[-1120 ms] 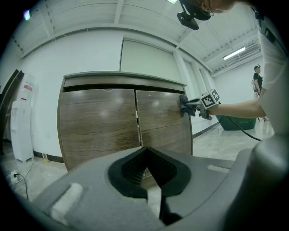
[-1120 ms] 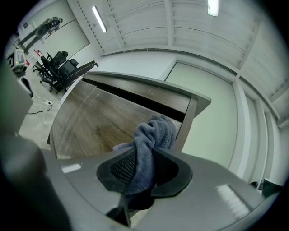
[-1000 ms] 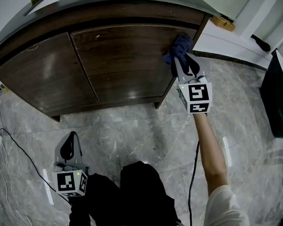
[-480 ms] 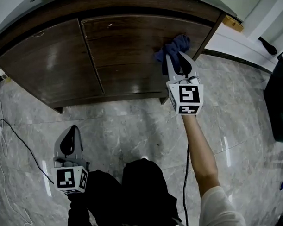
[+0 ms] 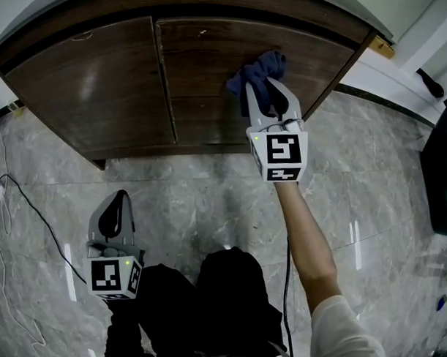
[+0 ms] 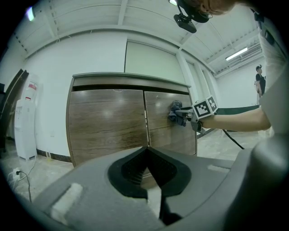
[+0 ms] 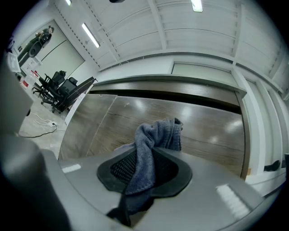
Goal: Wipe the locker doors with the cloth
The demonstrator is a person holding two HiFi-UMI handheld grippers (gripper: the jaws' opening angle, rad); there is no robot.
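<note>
A dark wooden locker has two doors, the left door (image 5: pixel 88 81) and the right door (image 5: pixel 205 71). My right gripper (image 5: pixel 265 84) is shut on a blue cloth (image 5: pixel 258 69) and holds it against the upper part of the right door. In the right gripper view the cloth (image 7: pixel 153 144) hangs bunched between the jaws, in front of the door (image 7: pixel 207 126). My left gripper (image 5: pixel 114 218) hangs low by the person's legs, away from the locker, shut with nothing in it. The left gripper view shows both doors (image 6: pixel 108 122) and the cloth (image 6: pixel 175 113) on the right one.
Grey marble floor (image 5: pixel 193 202) lies in front of the locker. A thin cable (image 5: pixel 32 211) runs over the floor at the left. A black object (image 5: pixel 445 167) stands at the right edge. A white water dispenser (image 6: pixel 25 117) stands to the locker's left.
My right gripper has slid the cloth leftward over the right door, from near its right edge toward its middle. The left gripper has stayed where it was.
</note>
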